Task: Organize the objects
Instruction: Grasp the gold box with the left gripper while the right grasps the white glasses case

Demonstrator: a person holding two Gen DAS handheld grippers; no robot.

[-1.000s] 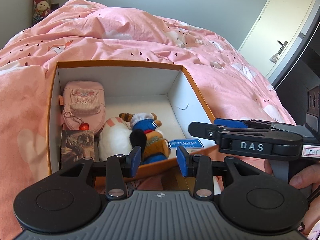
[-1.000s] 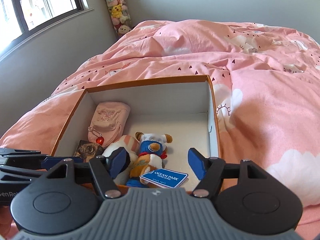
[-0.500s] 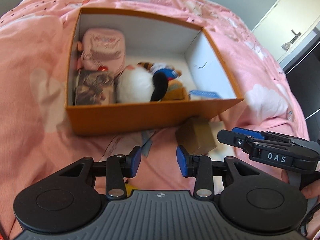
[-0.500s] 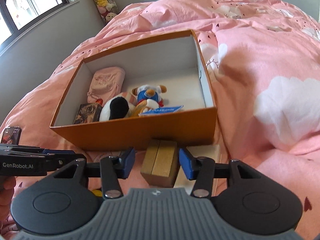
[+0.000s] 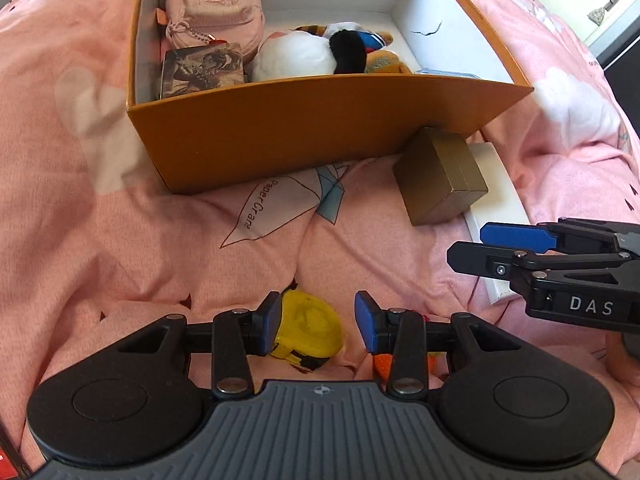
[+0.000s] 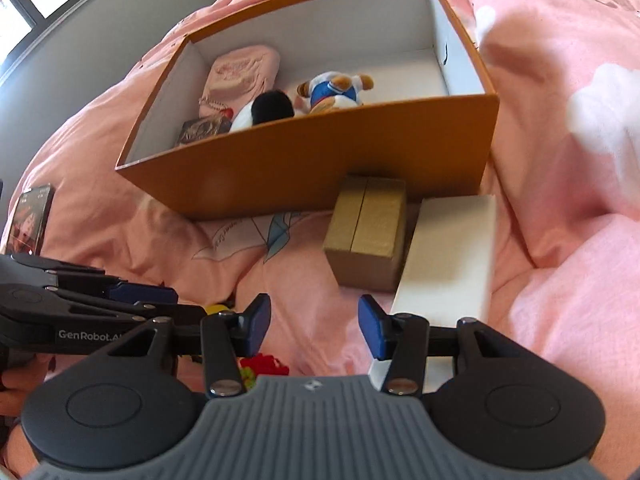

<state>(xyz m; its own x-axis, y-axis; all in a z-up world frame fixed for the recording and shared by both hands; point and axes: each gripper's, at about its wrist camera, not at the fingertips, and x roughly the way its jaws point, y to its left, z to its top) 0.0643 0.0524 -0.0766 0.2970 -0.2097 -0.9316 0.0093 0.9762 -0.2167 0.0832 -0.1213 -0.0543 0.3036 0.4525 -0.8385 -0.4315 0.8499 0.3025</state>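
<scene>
the landmark here is the orange box [image 5: 312,128], sitting open-topped on a pink duvet [image 5: 100,220]. inside it, against the far left corner, lies a pink pouch [image 5: 216,12]; nearer the front wall of the box is a dark picture card [image 5: 202,72], and to its right a white and black plush [image 5: 308,54] with a blue-shirted bear plush [image 6: 334,90] behind it. the right part of the box floor is bare white

just in front of the box's right front corner, touching its front wall, stands a gold box [image 5: 442,178]. a flat white box [image 6: 450,256] lies just beside the gold one, on the side away from the box's middle, reaching toward the camera

well in front of the box's front wall, the left gripper [image 5: 318,322] points steeply down at the duvet with its blue pads apart. a yellow toy [image 5: 306,330] lies on the duvet under that gap, nearer the left pad; whether the pad touches it cannot be told, and nothing is clamped. a bit of an orange item [image 5: 382,364] shows behind the right pad

the right gripper [image 6: 314,326] hovers in front of the gold box, jaws apart and empty after narrowing a moment ago. a small red and green thing [image 6: 264,366] lies below it. a phone [image 6: 30,220] rests on the duvet off the box's left front corner
</scene>
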